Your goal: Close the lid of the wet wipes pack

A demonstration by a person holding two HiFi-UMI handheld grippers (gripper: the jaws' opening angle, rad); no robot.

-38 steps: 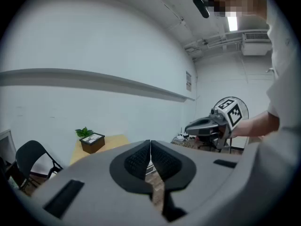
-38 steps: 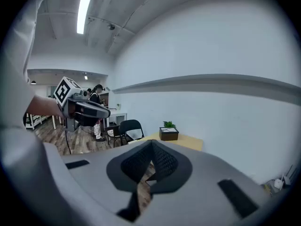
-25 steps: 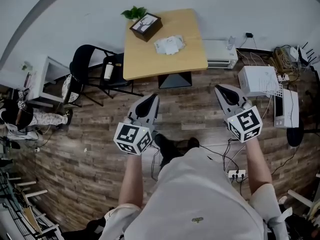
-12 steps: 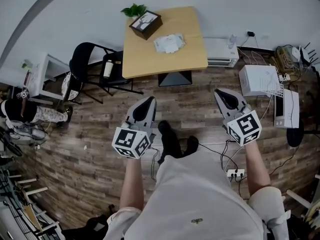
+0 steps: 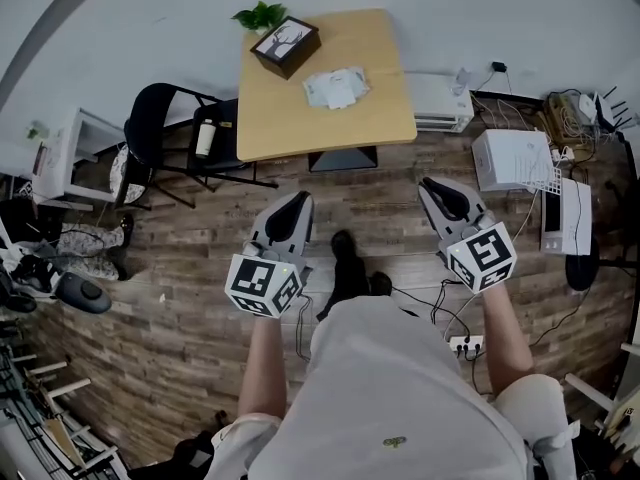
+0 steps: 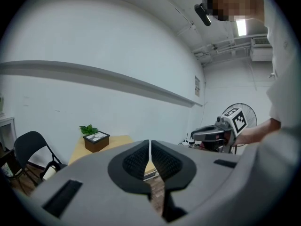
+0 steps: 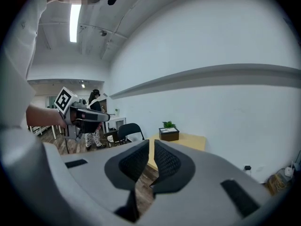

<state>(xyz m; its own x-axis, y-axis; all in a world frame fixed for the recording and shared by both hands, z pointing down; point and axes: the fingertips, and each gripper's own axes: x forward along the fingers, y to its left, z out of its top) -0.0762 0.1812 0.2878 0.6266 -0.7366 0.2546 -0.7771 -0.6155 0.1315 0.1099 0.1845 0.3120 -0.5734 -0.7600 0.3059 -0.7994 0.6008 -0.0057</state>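
Wet wipes pack (image 5: 336, 88) is noted lying flat near the middle of the table (image 5: 380, 118), at 12 o'clock from the person and well apart from both grippers. Its long axis is laid roughly 9 to 3 o'clock. Lid end and lid state cannot be told at this size.

A dark box (image 5: 285, 46) is set at 10 o'clock of the pack, with a plant (image 5: 260, 15) just beyond. The box's contents cannot be made out.

Left gripper (image 5: 298, 200): jaws brought together, nothing held. Right gripper (image 5: 435, 186): jaws opening, narrow gap seen, nothing between them.
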